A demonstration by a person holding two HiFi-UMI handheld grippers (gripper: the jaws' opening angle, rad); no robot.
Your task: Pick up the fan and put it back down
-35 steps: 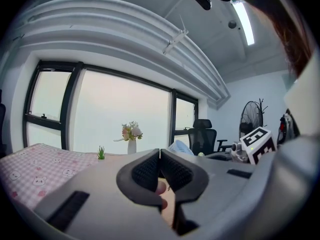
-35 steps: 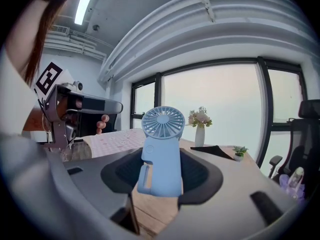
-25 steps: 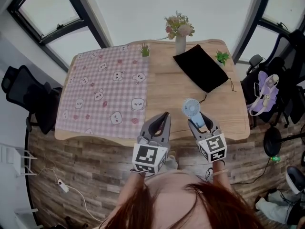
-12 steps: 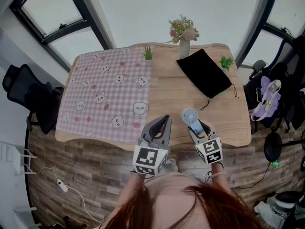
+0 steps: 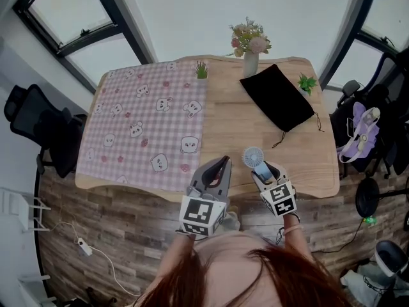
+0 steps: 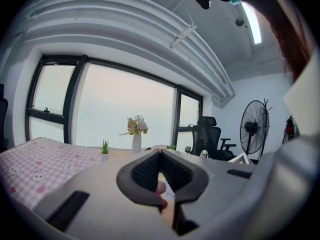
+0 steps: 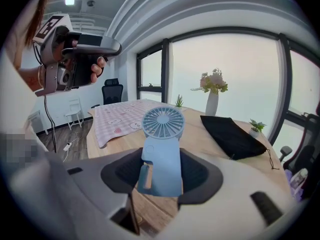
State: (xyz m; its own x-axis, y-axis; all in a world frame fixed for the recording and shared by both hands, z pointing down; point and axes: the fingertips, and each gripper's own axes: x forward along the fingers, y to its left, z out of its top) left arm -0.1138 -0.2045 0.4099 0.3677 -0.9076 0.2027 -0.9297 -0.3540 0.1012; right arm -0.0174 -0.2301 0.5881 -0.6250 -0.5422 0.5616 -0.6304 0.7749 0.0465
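A small light-blue handheld fan [image 7: 161, 149] stands upright between the pads of my right gripper [image 7: 161, 159], which is shut on its handle. In the head view the fan [image 5: 253, 157] hangs over the front part of the wooden table [image 5: 307, 165], its round head above the right gripper [image 5: 262, 169]. My left gripper [image 5: 221, 163] hovers at the table's front edge, left of the fan. In the left gripper view the left gripper [image 6: 160, 152] is shut with its tips together and nothing between them.
A pink checked cloth [image 5: 144, 123] covers the table's left half. A black pouch [image 5: 281, 98], a vase of flowers [image 5: 250, 50] and two small plants [image 5: 202, 70] [image 5: 307, 82] sit toward the back. Office chairs [image 5: 32, 126] [image 5: 367, 130] stand at both sides.
My right gripper has sunk with the fan and drawn nearer the table's front edge. The left gripper has stayed where it was.
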